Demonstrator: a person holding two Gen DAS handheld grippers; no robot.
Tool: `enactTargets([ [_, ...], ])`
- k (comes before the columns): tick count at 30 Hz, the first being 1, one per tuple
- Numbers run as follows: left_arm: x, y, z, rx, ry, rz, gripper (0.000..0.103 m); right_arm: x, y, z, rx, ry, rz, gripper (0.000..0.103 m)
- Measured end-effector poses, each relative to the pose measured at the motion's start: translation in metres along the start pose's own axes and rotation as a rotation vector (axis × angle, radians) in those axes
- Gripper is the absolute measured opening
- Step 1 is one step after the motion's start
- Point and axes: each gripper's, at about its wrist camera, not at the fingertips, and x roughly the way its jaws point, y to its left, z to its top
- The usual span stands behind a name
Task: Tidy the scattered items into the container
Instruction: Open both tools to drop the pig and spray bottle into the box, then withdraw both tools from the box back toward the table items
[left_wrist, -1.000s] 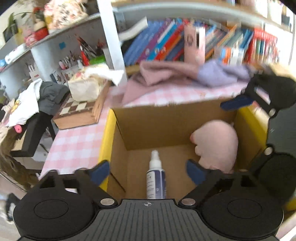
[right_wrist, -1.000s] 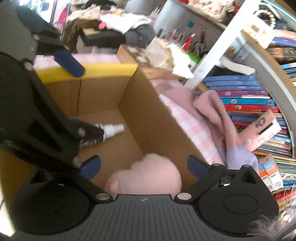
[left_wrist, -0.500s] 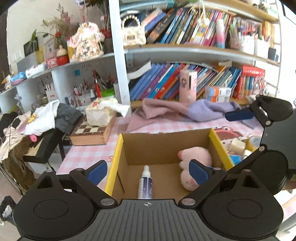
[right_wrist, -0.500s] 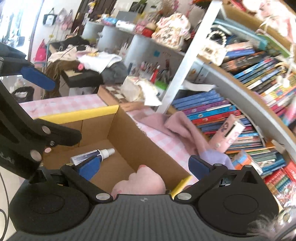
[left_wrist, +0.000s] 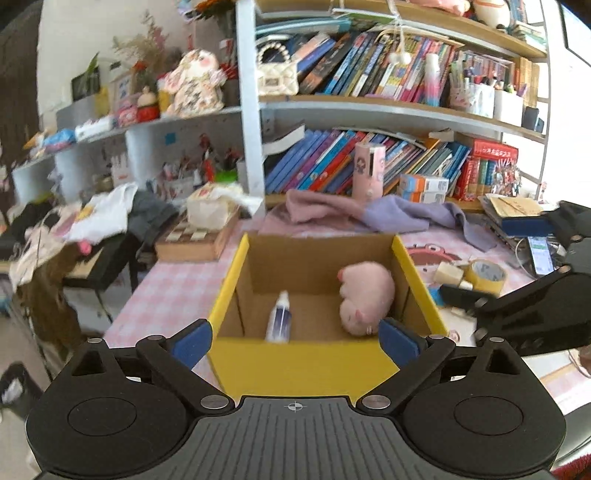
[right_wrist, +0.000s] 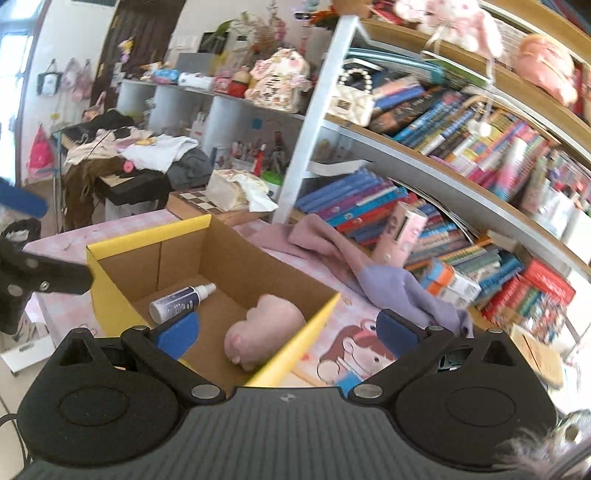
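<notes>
Both hand-held grippers have pulled back and up from the yellow-edged cardboard box (left_wrist: 301, 363) since a second ago, when they hung right over its opening. Now the whole box shows, standing on the pink-checked surface (left_wrist: 166, 291) in front of the bookshelf.

The left hand-held gripper (left_wrist: 294, 338) is spread wide with nothing between its blue fingertips (left_wrist: 192, 341), which sit on either side of the box's near wall. The right hand-held gripper (right_wrist: 287, 331) is just as wide and empty, looking over the box's right-hand corner.

Inside the box, the white and blue spray bottle (left_wrist: 279, 317) lies on its side on the floor of the box, nozzle pointing to the far wall. The pink plush toy (left_wrist: 364, 297) rests against the right wall, well apart from the bottle. Neither has shifted.

With the grippers back, more clutter shows to the right of the box: a roll of yellow tape (left_wrist: 484, 275) beside a small cream block (left_wrist: 447, 274), still out on the surface. A pink and lilac cloth (left_wrist: 354, 214) lies bunched behind the box, below the row of books.
</notes>
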Motion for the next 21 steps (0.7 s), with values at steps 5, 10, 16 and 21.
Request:
enactTargets([
  [5, -0.01, 0.003, -0.02, -0.049, 0.031, 0.02, 0.099, -0.021, 0.005, -0.016, 0.061, -0.003, -0.01, 0.103],
  [10, -0.021, 0.0, -0.034, -0.08, 0.034, 0.044, 0.099, -0.035, 0.011, -0.027, 0.111, 0.002, -0.008, 0.103],
  [16, -0.032, -0.005, -0.051, -0.075, 0.044, 0.066, 0.099, -0.048, 0.015, -0.045, 0.149, 0.02, -0.045, 0.103],
  [21, -0.037, -0.011, -0.063, -0.085, 0.065, 0.05, 0.099, -0.056, 0.017, -0.066, 0.234, 0.095, -0.074, 0.103],
])
